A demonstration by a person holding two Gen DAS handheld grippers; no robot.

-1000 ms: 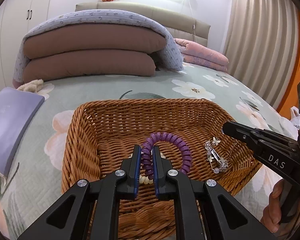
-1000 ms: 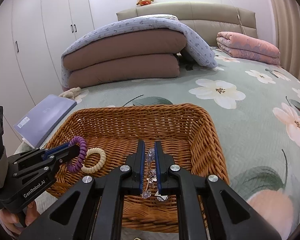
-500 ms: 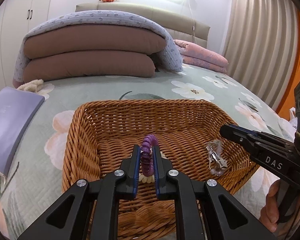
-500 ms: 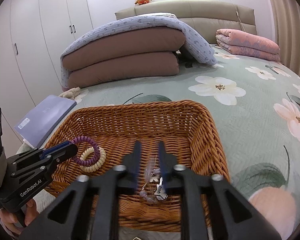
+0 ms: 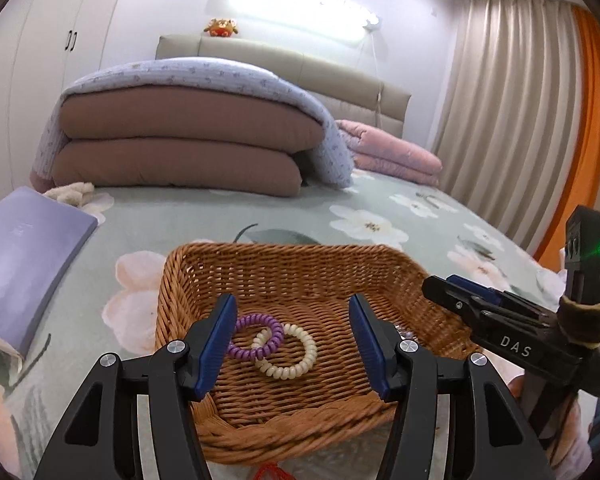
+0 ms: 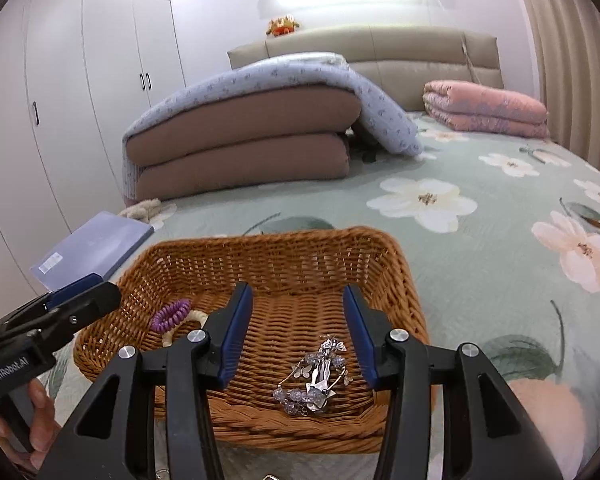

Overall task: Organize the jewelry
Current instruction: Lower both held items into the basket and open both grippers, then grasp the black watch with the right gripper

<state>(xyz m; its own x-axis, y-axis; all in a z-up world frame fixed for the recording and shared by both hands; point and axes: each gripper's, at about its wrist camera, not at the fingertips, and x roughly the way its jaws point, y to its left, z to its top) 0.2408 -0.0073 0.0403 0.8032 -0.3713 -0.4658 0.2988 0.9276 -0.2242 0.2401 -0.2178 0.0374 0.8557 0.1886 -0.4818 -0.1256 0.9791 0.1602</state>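
Both grippers, left gripper (image 5: pixel 292 340) and right gripper (image 6: pixel 298 334), are opening, their fingers now empty, having dropped the purple hair tie (image 5: pixel 256 336) and brooch (image 6: pixel 316 380) into the basket (image 5: pixel 300 256).

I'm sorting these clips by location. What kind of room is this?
Most likely a bedroom. The wicker basket sits on a bed with a floral cover, folded quilts are stacked before a padded headboard, and white wardrobes line the wall.

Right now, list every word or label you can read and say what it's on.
"DAS": side of the right gripper.
"GenRobot.AI": side of the left gripper.
White sticker on the purple book: too small to read.
Nothing else carries text.
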